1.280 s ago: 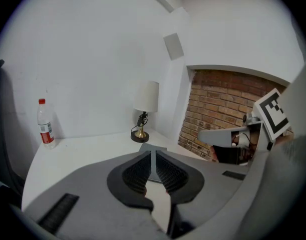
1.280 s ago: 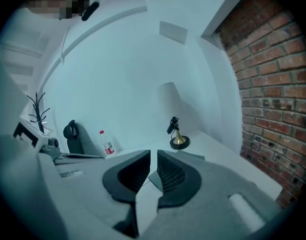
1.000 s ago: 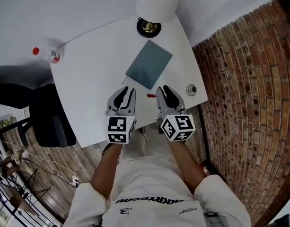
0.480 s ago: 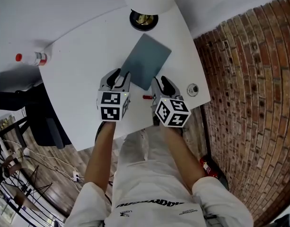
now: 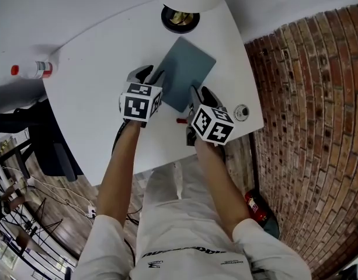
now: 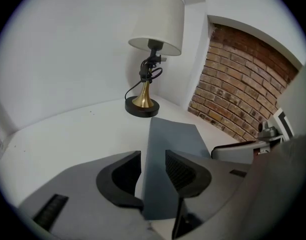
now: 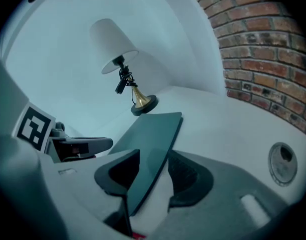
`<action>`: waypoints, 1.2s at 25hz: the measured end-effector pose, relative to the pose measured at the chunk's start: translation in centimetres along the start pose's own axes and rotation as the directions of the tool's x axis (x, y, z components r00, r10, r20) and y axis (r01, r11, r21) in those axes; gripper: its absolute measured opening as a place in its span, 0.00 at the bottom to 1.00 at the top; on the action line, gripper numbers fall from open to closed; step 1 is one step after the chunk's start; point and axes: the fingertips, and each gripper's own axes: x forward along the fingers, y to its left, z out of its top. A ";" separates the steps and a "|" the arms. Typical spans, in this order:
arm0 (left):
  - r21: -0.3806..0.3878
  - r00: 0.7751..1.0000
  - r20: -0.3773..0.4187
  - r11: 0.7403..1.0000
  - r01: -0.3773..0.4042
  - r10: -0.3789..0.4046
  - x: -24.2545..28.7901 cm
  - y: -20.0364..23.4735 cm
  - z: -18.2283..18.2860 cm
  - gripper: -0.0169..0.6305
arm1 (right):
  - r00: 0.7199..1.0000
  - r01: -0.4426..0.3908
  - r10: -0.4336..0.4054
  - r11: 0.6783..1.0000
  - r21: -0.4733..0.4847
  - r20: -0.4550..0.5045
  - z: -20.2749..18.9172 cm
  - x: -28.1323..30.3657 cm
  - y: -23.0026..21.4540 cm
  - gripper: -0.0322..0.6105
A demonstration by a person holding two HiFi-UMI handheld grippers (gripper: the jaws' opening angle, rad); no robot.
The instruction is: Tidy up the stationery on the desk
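A grey-blue notebook (image 5: 187,74) lies flat on the white desk (image 5: 91,104), in front of the lamp. My left gripper (image 5: 148,74) is at its left corner, open, and the left gripper view shows the notebook (image 6: 175,139) running into the gap of that gripper (image 6: 153,166). My right gripper (image 5: 195,93) is at the near right edge, also open, and the notebook (image 7: 153,129) slants between the jaws of this gripper (image 7: 153,171). A small red pen (image 5: 181,120) lies on the desk between the two grippers, just short of the notebook.
A lamp with a brass foot on a black base (image 5: 180,17) stands behind the notebook. A round cable grommet (image 5: 242,112) sits near the desk's right edge, next to the brick wall (image 5: 307,98). A red-capped bottle (image 5: 31,70) lies far left. A black chair (image 5: 50,144) stands left of the desk.
Both grippers have moved forward across the desk to the notebook, the left one furthest. The notebook and the red pen have stayed in place.
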 end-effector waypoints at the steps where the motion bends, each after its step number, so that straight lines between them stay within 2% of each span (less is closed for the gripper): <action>1: 0.000 1.000 -0.007 1.000 0.004 -0.004 0.4 0.0 0.0 0.26 | 1.000 0.004 -0.004 1.000 0.005 -0.003 -0.1 0.2 -0.2 0.31; 6: -0.018 0.998 -0.048 0.999 0.029 -0.030 1.9 -0.1 0.0 0.26 | 0.999 0.013 -0.012 1.000 0.027 -0.037 -0.7 1.2 -0.8 0.31; 11: -0.011 0.994 -0.103 0.999 0.044 -0.045 2.7 -0.2 -0.5 0.26 | 0.997 0.016 -0.019 0.999 -0.045 -0.079 -1.0 1.7 -0.8 0.30; 15: -0.050 0.992 -0.115 0.997 0.054 -0.060 2.9 -0.5 -0.7 0.24 | 0.995 0.014 -0.019 0.999 -0.048 -0.101 -1.0 1.9 -0.9 0.26; 17: -0.041 0.989 -0.138 0.998 0.055 -0.060 2.8 -0.6 -0.9 0.23 | 0.994 0.012 -0.018 0.998 -0.054 -0.108 -1.0 1.9 -0.7 0.25; 24: -0.065 0.984 -0.175 0.998 0.025 -0.036 1.4 -0.3 -2.0 0.23 | 0.988 -0.027 0.008 0.992 -0.124 -0.152 -1.4 1.9 0.1 0.24; 30: -0.134 0.987 -0.162 0.990 -0.035 0.013 -0.9 0.9 -4.0 0.23 | 0.973 -0.124 0.082 0.974 -0.189 -0.216 -2.6 1.9 2.0 0.24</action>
